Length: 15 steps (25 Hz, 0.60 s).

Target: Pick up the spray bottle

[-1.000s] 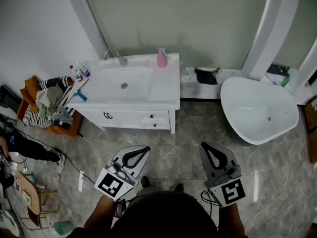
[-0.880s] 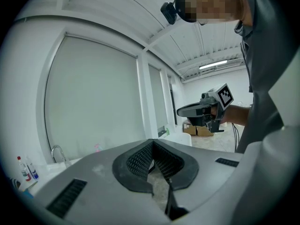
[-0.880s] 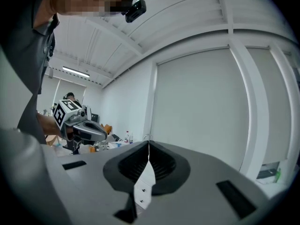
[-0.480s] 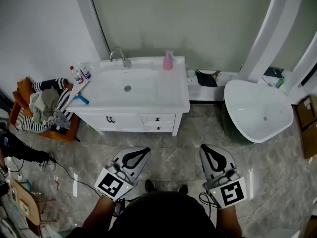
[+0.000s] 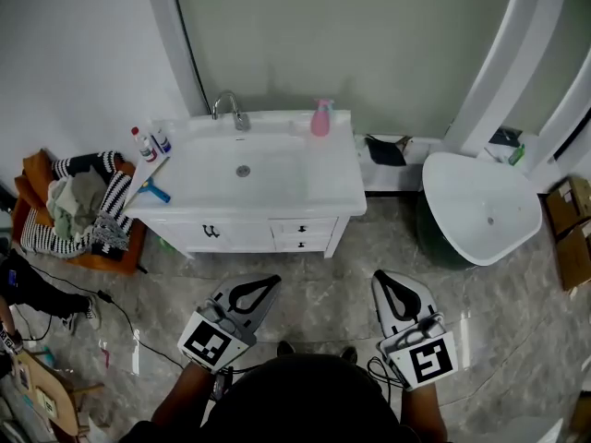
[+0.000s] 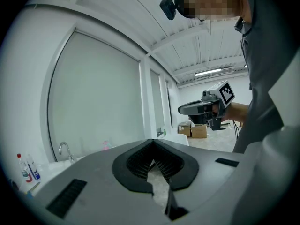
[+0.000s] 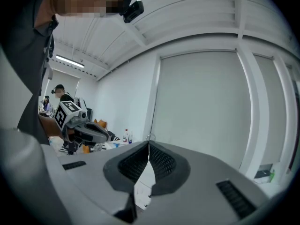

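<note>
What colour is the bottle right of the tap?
Pink; the bottle shows best in the head view.

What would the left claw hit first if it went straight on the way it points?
Probably the right end of the white vanity, right of the pink bottle; if the left claw clears the top, the wall behind. Depth is unclear.

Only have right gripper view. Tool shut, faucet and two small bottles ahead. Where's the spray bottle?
Observer: Head view shows a pink spray bottle standing at the back edge of the vanity top, just right of the faucet.
Operator: Tools near it?
Observer: No. Left tool and right tool are both over the floor, short of the vanity top.
Operator: Left tool state?
Observer: Shut and empty in its own view.
</note>
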Each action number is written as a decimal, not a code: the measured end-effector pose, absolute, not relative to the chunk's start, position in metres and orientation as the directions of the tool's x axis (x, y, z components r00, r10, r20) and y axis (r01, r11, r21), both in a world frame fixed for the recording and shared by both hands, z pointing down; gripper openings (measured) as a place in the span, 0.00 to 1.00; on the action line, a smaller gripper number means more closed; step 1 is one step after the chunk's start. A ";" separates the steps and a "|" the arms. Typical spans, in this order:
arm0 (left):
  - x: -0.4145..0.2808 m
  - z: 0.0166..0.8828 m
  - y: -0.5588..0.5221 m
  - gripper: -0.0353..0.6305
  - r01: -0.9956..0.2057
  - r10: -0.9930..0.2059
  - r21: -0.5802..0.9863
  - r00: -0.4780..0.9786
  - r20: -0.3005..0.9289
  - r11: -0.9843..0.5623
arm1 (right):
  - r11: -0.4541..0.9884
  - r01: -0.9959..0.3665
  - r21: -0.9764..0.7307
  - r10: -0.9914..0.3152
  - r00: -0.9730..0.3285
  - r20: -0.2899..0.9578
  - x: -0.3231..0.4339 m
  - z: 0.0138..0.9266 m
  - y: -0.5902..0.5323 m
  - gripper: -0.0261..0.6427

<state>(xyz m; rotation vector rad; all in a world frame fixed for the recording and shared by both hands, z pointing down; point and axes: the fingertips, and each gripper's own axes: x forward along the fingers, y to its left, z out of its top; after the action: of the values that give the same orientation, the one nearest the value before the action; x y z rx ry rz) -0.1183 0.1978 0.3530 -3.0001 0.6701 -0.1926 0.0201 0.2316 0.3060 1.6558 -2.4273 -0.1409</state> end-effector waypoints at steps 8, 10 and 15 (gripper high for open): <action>-0.134 0.360 0.176 0.06 -0.413 -0.418 -0.068 0.902 0.111 -0.908 | 0.371 -0.907 0.197 -0.927 -0.349 0.136 0.000 0.308 0.206 0.05; -0.136 0.360 0.171 0.06 -0.412 -0.417 -0.069 0.902 0.109 -0.909 | 0.371 -0.907 0.200 -0.927 -0.349 0.139 -0.002 0.308 0.201 0.05; -0.147 0.361 0.161 0.06 -0.423 -0.427 -0.062 0.898 0.105 -0.904 | 0.387 -0.899 0.204 -0.920 -0.362 0.150 -0.015 0.309 0.189 0.05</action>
<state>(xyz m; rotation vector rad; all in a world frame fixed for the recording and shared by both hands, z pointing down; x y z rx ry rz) -0.1472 0.1608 0.3606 -3.0240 0.6775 -0.1808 -0.0154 0.1892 0.3086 1.6127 -2.4082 -0.1271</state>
